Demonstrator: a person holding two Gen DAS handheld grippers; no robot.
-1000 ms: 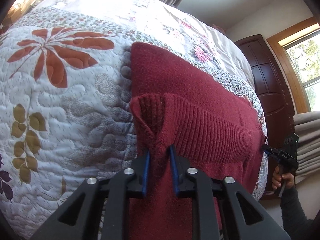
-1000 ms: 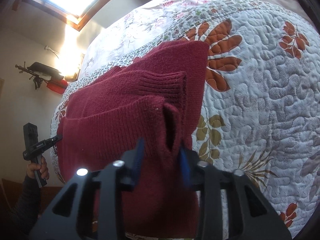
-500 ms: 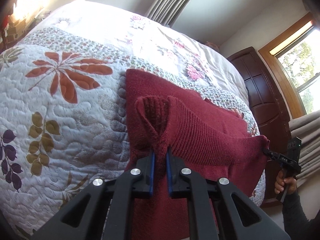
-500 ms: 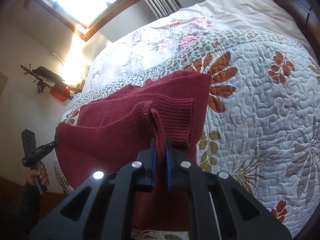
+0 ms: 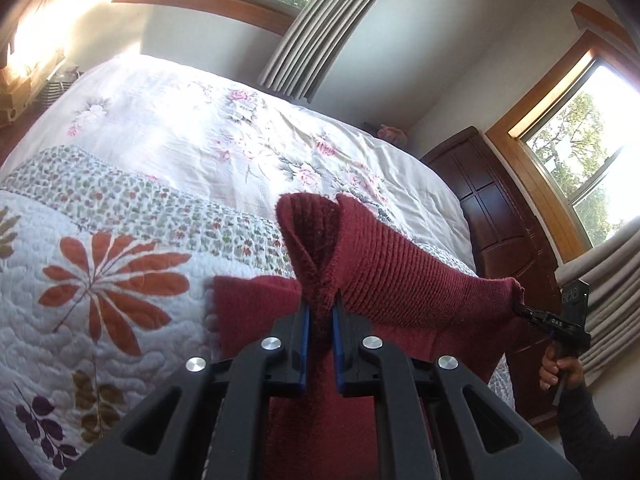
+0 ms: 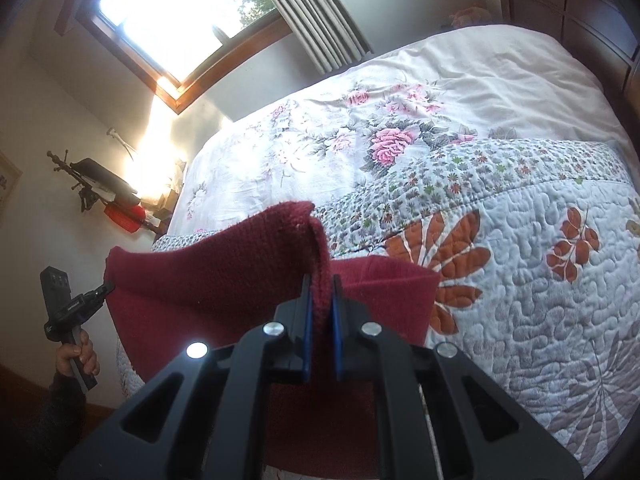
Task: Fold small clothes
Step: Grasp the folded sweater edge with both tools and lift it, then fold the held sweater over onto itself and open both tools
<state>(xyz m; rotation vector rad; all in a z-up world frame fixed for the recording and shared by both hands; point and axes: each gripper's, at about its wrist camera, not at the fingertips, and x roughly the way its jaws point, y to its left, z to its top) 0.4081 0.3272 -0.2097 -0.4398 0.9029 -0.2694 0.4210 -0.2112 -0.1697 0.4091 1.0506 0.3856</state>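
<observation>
The left claw is clamped tight on one corner of a dark red knit sweater. The blue pads press the thick ribbed edge between them. The right claw pinches the other corner of the same edge, and its pads are squeezed onto the cloth too. Both corners are held up in the air, so the ribbed edge stretches like a little bridge from one claw to the other. The rest of the sweater lies flat on the bed below. The bed has a white quilt with big orange leaves, and a sheet with pink flowers lies farther back. In the left view, a hand in a dark sleeve holds the right claw's handle at the far end of the sweater. In the right view, a hand holds the left claw's handle the same way. Windows with striped curtains let in bright light.
</observation>
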